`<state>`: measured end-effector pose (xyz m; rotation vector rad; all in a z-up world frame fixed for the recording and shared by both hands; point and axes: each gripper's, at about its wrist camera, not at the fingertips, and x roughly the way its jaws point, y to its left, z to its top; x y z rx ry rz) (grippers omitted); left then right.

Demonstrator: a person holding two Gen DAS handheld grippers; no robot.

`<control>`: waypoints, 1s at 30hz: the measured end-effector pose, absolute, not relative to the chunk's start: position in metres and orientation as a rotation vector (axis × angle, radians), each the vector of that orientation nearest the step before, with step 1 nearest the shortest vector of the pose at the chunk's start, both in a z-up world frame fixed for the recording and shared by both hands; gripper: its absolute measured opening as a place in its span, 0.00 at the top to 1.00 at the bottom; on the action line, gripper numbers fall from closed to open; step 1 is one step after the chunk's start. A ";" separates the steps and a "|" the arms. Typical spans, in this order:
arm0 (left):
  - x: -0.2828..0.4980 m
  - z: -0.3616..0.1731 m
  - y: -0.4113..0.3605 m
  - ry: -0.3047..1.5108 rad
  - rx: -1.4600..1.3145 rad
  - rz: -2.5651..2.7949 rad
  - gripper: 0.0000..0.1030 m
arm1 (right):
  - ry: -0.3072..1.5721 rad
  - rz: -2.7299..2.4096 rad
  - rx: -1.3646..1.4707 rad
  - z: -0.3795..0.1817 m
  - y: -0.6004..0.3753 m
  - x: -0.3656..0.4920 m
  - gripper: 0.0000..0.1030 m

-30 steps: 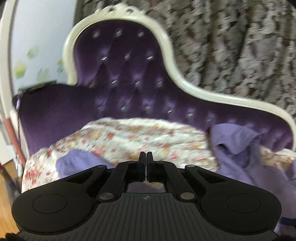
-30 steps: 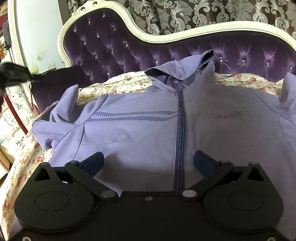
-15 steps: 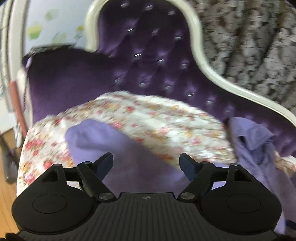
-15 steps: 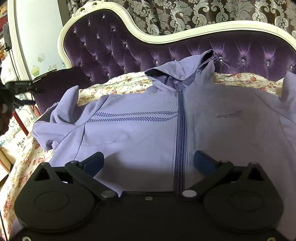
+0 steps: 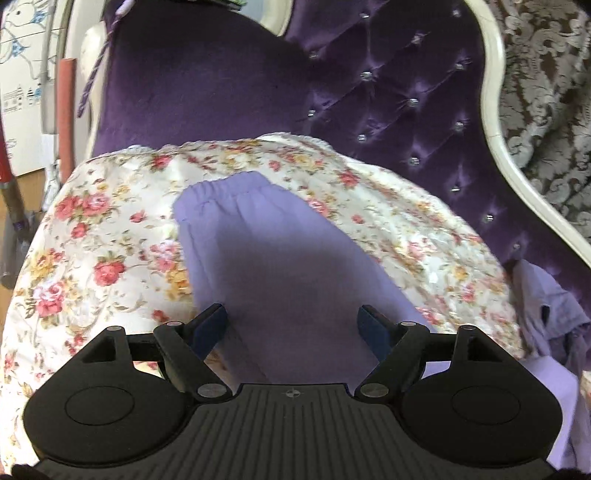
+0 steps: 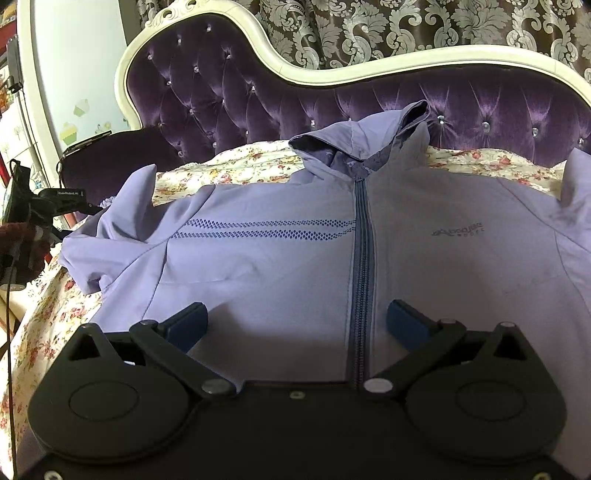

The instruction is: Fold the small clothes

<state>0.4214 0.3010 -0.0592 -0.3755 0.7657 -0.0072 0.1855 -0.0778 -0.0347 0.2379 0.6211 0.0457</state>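
- The lilac jacket point(image 6: 280, 258) lies front-up on the flowered sheet point(image 6: 48, 317) that covers the purple sofa point(image 6: 207, 96), zip closed.
- Its long axis runs from the hem, near the right tongs, straight away to the hood point(image 6: 354, 147), which points at the tufted sofa back and props up against it.
- The zip point(image 6: 360, 266) marks that line down the middle; two dotted stripes cross the chest on the left of the right-hand view.
- One sleeve point(image 5: 266, 258) stretches out sideways over the sheet, its gathered cuff point(image 5: 225, 188) pointing away toward the sofa's arm.
- The left tongs point(image 5: 293, 326) hover over that sleeve, spread wide, sleeve cloth showing in the gap but not pinched.
- The right tongs point(image 6: 295, 325) stand spread too, low over the hem, the zip running up between the blue pads point(image 6: 184, 325) with nothing clamped.
- Patterned curtains point(image 6: 369, 29) hang behind the sofa.
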 end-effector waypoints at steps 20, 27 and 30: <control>0.417 -0.048 0.311 0.654 -0.447 -0.007 0.95 | 0.629 0.036 0.207 -0.035 -0.074 0.185 0.00; 0.381 0.022 0.273 0.529 -0.390 -0.116 0.95 | 0.629 0.039 0.215 -0.035 -0.074 0.185 0.00; 0.362 0.053 0.248 0.482 -0.334 -0.170 0.95 | 0.625 0.047 0.236 -0.034 -0.078 0.184 0.00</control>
